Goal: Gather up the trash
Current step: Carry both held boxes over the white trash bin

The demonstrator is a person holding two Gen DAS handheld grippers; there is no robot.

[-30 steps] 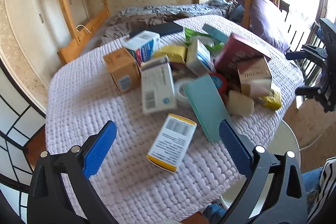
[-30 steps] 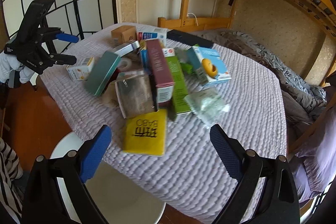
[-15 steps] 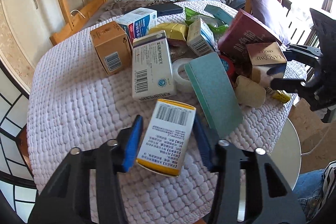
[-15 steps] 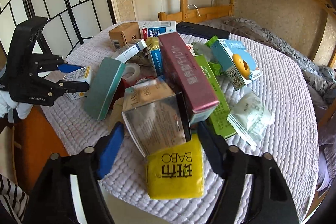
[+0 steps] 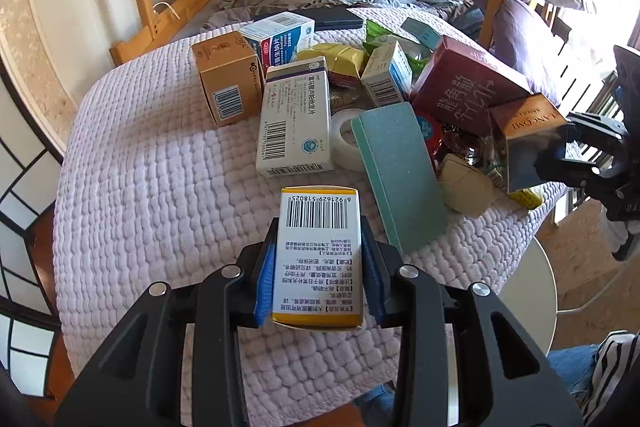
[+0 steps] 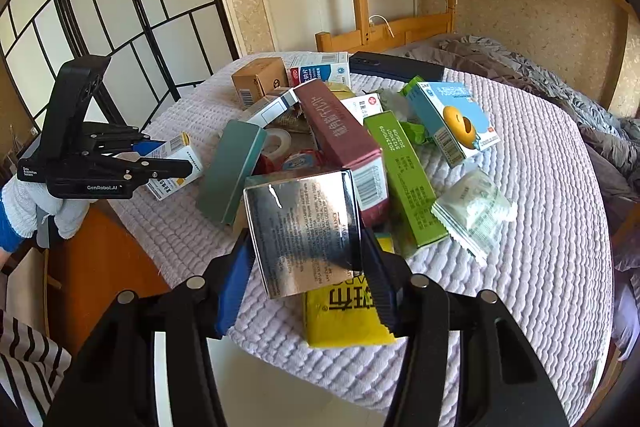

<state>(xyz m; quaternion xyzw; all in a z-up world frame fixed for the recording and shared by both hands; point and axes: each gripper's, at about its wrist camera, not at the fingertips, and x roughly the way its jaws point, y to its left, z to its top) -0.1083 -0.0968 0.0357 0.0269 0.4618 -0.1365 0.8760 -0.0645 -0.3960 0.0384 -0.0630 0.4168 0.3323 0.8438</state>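
Note:
A pile of empty boxes and wrappers lies on a round table with a lilac quilted cover (image 5: 132, 187). My left gripper (image 5: 318, 279) is shut on a white and yellow medicine box (image 5: 318, 251) at the table's near edge; it also shows in the right wrist view (image 6: 172, 171). My right gripper (image 6: 308, 275) is shut on a shiny silver-brown Lancome box (image 6: 304, 231), seen from the side in the left wrist view (image 5: 528, 131). A yellow packet (image 6: 344, 315) lies under that box.
The pile holds a teal box (image 5: 396, 179), a maroon box (image 6: 340, 135), a green box (image 6: 404, 179), a tape roll (image 5: 340, 135), a brown carton (image 5: 228, 83) and a blue and white carton (image 6: 452, 119). A white round bin (image 6: 272, 387) stands below the table edge. A bunk bed stands behind.
Both grippers moved in onto the table and closed: the left on the white and yellow medicine box, the right on the silver-brown box.

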